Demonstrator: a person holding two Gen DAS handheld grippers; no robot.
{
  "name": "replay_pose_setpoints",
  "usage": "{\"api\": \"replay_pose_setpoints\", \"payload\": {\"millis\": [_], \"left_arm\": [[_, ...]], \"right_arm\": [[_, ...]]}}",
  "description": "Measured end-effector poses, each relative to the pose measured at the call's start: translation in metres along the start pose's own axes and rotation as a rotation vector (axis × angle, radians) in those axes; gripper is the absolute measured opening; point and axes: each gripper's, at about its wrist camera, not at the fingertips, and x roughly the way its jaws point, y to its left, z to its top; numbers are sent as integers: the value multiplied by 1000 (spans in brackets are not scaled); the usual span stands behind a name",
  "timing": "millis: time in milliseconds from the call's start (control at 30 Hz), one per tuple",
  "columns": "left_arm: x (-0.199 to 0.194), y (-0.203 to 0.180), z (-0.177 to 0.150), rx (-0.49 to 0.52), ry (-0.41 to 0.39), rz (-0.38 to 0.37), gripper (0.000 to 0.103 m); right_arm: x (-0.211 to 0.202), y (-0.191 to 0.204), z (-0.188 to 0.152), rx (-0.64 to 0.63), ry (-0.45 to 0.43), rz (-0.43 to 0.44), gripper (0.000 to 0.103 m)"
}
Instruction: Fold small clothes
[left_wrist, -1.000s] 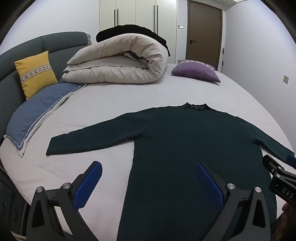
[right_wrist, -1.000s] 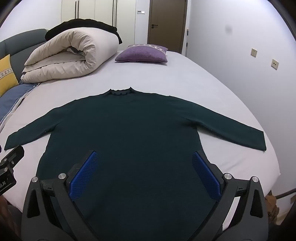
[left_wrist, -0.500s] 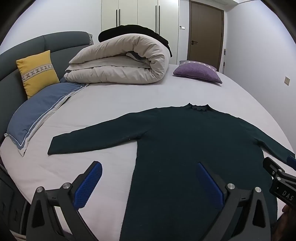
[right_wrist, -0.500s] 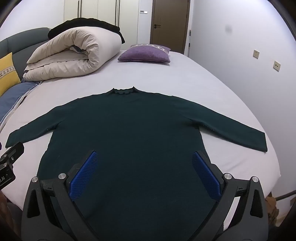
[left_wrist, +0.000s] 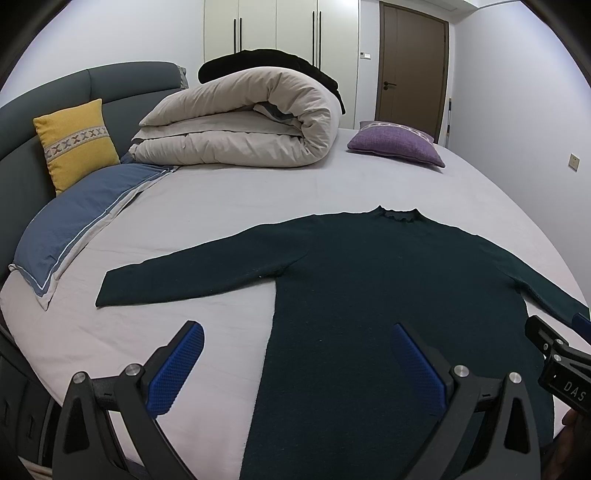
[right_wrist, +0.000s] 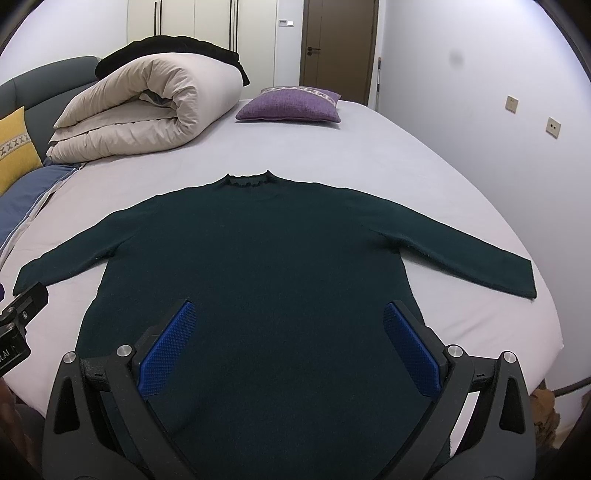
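Observation:
A dark green long-sleeved sweater (left_wrist: 388, 280) (right_wrist: 266, 258) lies flat on the bed, collar away from me and both sleeves spread out. My left gripper (left_wrist: 297, 332) hovers open above the sweater's left side edge, with one blue pad over bare sheet and the other over the body. My right gripper (right_wrist: 290, 310) is open above the lower middle of the sweater, holding nothing. Each gripper shows at the edge of the other's view. The hem is hidden behind the gripper frames.
The bed sheet (left_wrist: 229, 206) is pale grey. A rolled beige duvet (left_wrist: 243, 129) (right_wrist: 147, 107) with a black garment on top lies at the far left. A purple cushion (right_wrist: 291, 105), a yellow cushion (left_wrist: 77, 140) and a blue pillow (left_wrist: 77, 221) lie around it. The bed's right edge (right_wrist: 550, 332) drops off.
Both views have shifted slightly, with the sweater sitting a little lower and further right in the left wrist view. The sweater has not moved and both grippers stay open.

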Motion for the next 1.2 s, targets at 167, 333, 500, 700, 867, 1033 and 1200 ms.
{"api": "replay_pose_setpoints", "payload": {"millis": [167,333,500,700,867,1033,1200], "left_arm": [[0,1,-1,0,0,-1,103],[0,0,-1,0,-3,0,103],[-2,3,0,-1,-5,2,103],[-3,2,0,-1,-6,4,103],[-3,2,-1,-2,-7,4,103],[-3,3,-1,-2,-6,4,103],[-3,3,-1,-2,-7,3,103]], "right_arm": [[1,1,-1,3,1,3,103],[0,2,-1,5,3,6,103],[0,2,-2,6,3,9,103],[0,4,-3,9,6,9,103],[1,5,-4,7,9,11,103],[1,7,-5,8,10,13,103],[3,5,-5,9,14,17,103]]}}
